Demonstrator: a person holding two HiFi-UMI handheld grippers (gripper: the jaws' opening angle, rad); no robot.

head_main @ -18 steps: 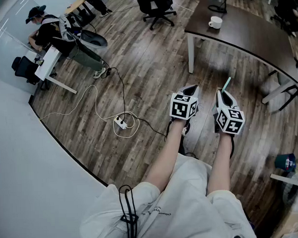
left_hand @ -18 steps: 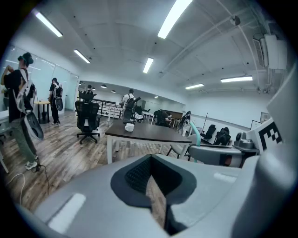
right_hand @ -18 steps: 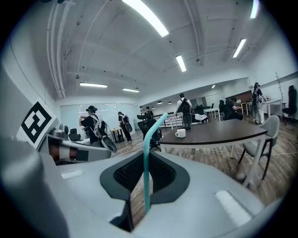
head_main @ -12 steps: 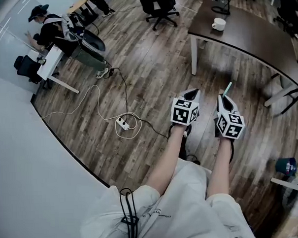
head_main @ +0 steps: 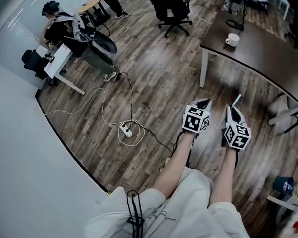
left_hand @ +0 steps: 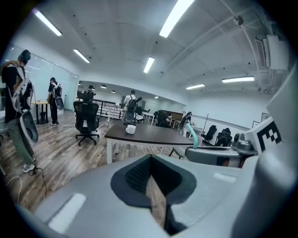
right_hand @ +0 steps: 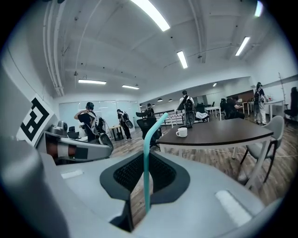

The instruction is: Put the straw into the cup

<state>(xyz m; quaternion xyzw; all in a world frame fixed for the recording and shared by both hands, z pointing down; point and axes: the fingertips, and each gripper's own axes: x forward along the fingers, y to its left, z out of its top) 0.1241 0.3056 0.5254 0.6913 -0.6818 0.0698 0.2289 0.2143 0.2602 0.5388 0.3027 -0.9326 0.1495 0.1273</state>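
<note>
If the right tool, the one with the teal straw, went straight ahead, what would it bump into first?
Probably the near edge of the dark table that carries the white cup. The right tool, gripping the straw, points that way over open floor, though its height against the tabletop is hard to judge.

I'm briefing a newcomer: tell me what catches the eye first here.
The teal straw juts from the right gripper, whose jaws are clamped on it. A white cup sits on the dark table ahead, well apart from it; the left gripper beside is shut and empty.
</note>
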